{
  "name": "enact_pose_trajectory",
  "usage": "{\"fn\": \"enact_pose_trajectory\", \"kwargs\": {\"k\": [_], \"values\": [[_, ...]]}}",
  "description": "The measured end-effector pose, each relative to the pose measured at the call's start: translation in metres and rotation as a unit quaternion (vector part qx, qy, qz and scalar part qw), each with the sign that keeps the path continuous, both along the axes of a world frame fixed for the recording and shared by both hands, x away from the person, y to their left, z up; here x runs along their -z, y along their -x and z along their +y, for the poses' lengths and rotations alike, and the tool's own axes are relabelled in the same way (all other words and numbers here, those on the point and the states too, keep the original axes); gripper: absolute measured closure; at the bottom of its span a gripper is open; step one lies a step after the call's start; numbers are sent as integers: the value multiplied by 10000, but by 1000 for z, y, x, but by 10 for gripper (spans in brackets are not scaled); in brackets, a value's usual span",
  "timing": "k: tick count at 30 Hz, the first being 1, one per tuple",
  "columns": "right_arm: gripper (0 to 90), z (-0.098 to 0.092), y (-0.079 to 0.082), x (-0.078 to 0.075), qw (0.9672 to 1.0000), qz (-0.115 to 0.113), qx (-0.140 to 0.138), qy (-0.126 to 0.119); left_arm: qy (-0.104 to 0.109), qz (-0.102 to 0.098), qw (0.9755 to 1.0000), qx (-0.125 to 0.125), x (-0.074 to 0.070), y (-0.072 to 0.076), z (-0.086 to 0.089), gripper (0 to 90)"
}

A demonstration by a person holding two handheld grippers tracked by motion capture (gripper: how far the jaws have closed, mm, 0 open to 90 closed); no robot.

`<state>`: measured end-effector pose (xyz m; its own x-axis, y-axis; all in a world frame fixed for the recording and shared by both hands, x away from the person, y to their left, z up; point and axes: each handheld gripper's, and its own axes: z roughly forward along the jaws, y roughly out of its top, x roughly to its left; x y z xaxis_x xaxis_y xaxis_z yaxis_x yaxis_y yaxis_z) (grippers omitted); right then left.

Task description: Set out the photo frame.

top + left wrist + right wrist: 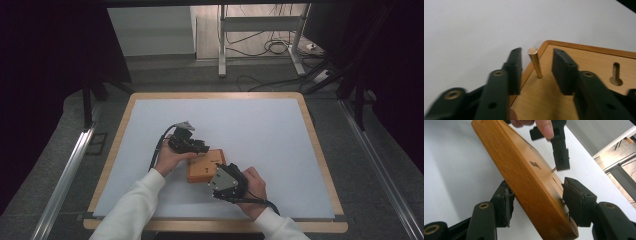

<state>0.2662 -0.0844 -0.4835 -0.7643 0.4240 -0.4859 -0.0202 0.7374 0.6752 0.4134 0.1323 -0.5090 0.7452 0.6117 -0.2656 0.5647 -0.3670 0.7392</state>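
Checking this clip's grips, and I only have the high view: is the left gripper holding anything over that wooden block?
Observer: No. In the left gripper view, the left gripper is open around a brass pin that stands in the wooden block, with a gap on each side.
Operator: Where on the block does the pin sit?
Observer: Near a corner, in its own hole. A keyhole-shaped slot lies farther along the top face.
Operator: And the right gripper?
Observer: The right gripper view shows the right gripper clamped across the block's edge, one pad on the top face and the other on the opposite side.
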Motion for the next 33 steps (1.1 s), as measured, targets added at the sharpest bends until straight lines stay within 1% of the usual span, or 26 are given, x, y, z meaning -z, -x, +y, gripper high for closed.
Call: {"fn": "enact_pose_trajectory", "kwargs": {"k": [2, 3, 6, 8, 9, 11, 15, 18, 21, 26, 27, 29, 33], "values": [[438, 0, 0, 0, 10000, 16, -9, -16, 97, -57, 9998, -148, -4, 4, 9, 441], [438, 0, 0, 0, 10000, 22, -12, -18, 148, -91, 9997, -187, -5, 7, 14, 416], [438, 0, 0, 0, 10000, 33, -19, -4, 73, -200, 9994, -265, -7, 17, 27, 357], [438, 0, 1, 1, 10000, 37, -23, 15, 28, -263, 9992, -314, -6, 24, 37, 335], [438, 0, 1, 1, 10000, 39, -27, 27, 61, -271, 9990, -362, -5, 28, 41, 326], [438, 0, 1, 2, 10000, 39, -23, 25, 20, -261, 9990, -363, -2, 33, 51, 313], [438, 0, 1, 1, 10000, 38, -23, 36, 55, -244, 9986, -465, 1, 43, 65, 299], [438, 0, 1, 2, 10000, 29, -29, 38, 34, -252, 9985, -476, 4, 50, 70, 297], [438, 0, 1, 2, 10000, 35, -26, 39, -79, -298, 9985, -461, 6, 57, 72, 292], [441, 0, 1, 1, 10000, 30, -31, 31, -166, -315, 9984, -436, 8, 67, 72, 290], [444, 0, 1, 0, 10000, 33, -36, 46, -221, -346, 9982, -425, 8, 69, 72, 287], [449, 0, 1, 0, 10000, 15, -36, 49, -263, -382, 9980, -424, 9, 73, 72, 287], [455, 0, 0, -3, 10000, 39, -30, 65, -379, -350, 9978, -420, 14, 77, 74, 287]]}}
